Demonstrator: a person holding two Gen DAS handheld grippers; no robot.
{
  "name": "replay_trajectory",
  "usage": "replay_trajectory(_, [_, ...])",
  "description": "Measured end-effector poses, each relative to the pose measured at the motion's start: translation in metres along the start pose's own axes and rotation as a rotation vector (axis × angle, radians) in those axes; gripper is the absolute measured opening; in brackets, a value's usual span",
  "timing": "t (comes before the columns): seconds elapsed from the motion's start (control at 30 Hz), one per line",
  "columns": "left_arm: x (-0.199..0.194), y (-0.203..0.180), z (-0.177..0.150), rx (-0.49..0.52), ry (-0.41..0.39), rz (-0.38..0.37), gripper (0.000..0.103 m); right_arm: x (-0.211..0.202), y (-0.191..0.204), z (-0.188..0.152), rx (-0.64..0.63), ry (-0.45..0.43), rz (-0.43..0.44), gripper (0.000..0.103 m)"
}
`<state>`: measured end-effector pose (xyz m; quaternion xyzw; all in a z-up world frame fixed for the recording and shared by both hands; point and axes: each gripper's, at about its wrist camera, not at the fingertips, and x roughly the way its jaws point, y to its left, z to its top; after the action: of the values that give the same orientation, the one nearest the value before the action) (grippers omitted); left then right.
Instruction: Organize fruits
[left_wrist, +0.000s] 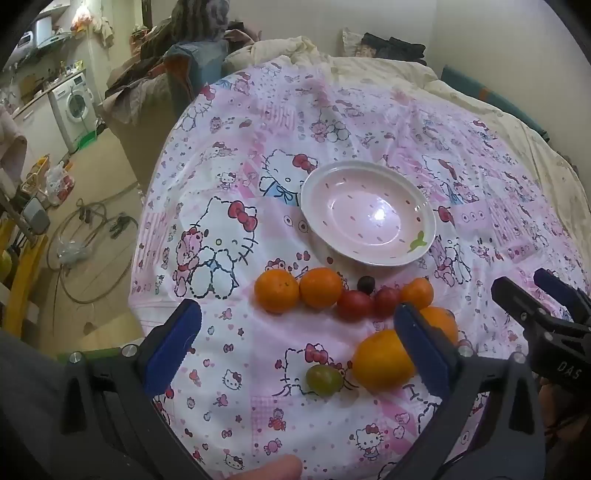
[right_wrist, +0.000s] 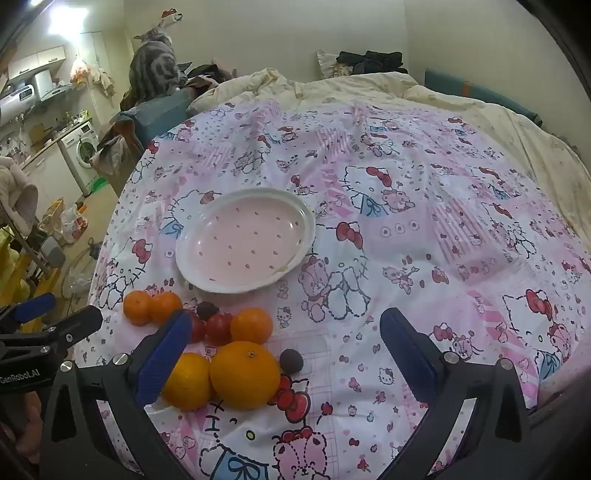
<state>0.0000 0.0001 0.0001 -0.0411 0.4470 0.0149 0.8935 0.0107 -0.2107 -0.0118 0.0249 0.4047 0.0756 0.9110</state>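
Closest to you is that green grape (left_wrist: 324, 379), sitting right between the wide-apart fingers of your left gripper (left_wrist: 299, 354), with a big orange (left_wrist: 382, 360) touching its right finger. Your right gripper (right_wrist: 282, 363) is spread just as wide and holding nothing, hovering low over the biggest orange (right_wrist: 244, 374) and a dark grape (right_wrist: 291, 361). Nothing's in the pink bowl (left_wrist: 421, 206) yet, so I'd say you're at the very first pick. The rest of the fruit, small oranges (left_wrist: 276, 290) and red tomatoes (left_wrist: 354, 305), sits in a loose row just in front of the bowl on the cartoon-cat sheet (left_wrist: 236, 155). Both grippers are pointing forward and tilted down at the bed. For the next move you probably want to drop onto one fruit and close gently, since the soft bedding could let round stuff roll off sideways.
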Motion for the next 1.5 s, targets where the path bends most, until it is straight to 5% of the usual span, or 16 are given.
replay_trajectory(1.5, [-0.0008, 0.0042, 0.0024, -0.003, 0.002, 0.000, 0.103, -0.0030, -0.0035, 0.0019, 0.029, -0.016, 0.018, 0.103])
